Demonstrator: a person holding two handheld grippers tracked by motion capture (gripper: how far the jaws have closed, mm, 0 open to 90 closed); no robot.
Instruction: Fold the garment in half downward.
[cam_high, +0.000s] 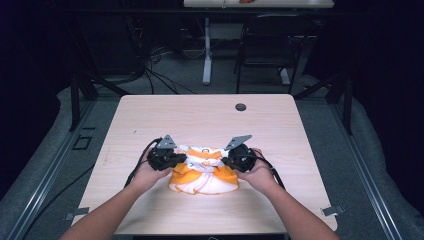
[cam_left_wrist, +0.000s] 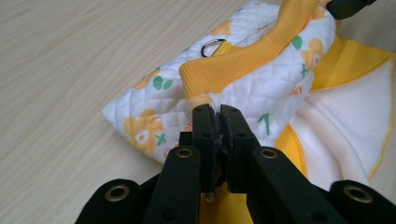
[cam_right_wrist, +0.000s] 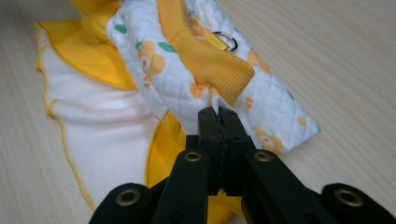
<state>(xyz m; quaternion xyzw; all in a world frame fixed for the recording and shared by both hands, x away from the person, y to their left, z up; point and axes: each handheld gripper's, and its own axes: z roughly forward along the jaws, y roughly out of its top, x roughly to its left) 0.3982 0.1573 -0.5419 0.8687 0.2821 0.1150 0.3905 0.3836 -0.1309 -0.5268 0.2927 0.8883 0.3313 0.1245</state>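
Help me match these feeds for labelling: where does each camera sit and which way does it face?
High view: above the person's side, facing forward and down on the table; forearms, both hands, both grippers.
Left gripper view: on the left gripper, facing along shut jaws at the garment.
Right gripper view: on the right gripper, likewise.
Shared: garment, metal ring.

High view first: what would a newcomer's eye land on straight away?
The bright yellow and white quilted garment on the near middle of the pale wooden table, against a dark room. The left claw and right claw flank it, each shut on its fabric. A small metal ring glints by the yellow ribbed band.
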